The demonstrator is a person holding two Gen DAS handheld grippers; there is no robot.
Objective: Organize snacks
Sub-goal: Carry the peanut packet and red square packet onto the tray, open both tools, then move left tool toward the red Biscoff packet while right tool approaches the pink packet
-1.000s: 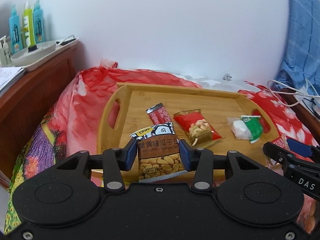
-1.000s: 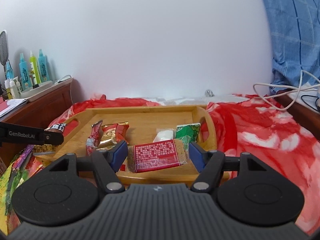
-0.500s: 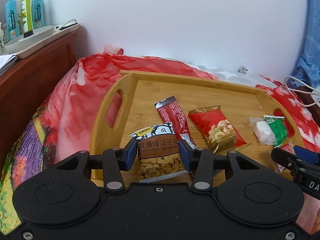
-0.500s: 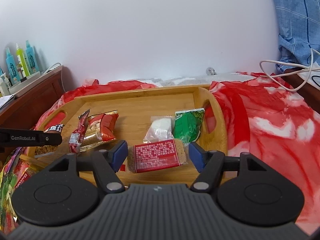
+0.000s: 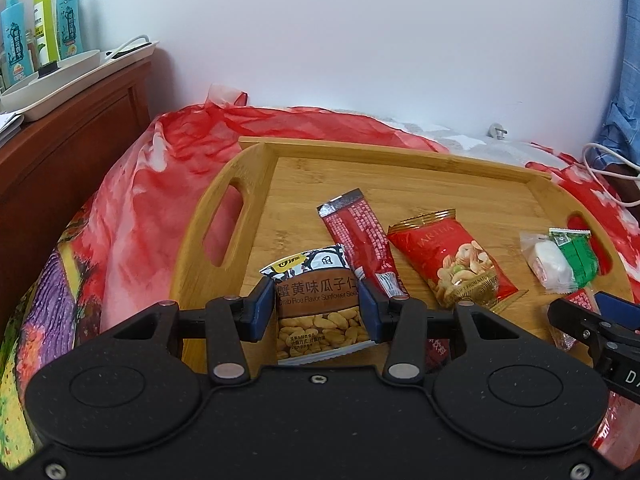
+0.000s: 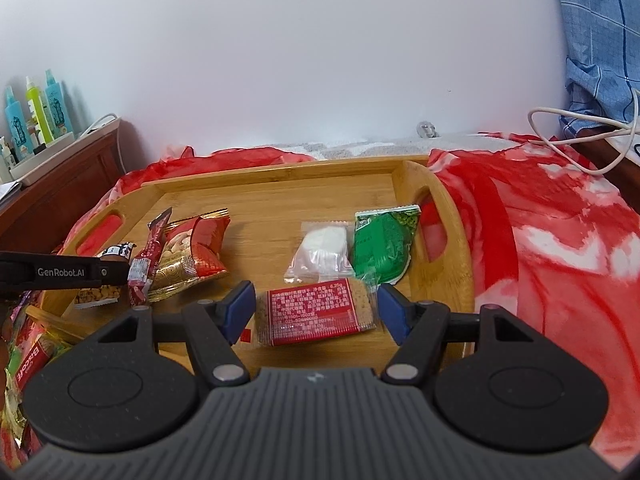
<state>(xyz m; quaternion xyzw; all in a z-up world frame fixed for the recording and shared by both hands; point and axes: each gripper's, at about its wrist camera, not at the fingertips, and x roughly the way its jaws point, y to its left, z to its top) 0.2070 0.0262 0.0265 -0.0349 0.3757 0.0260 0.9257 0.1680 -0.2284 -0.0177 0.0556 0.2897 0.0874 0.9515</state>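
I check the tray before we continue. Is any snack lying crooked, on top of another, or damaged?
Nothing looks torn or spilled. The red stick sachet lies slanted, its lower end beside the sunflower seed packet held by the left gripper. The green packet overlaps the white candy's clear wrapper edge.
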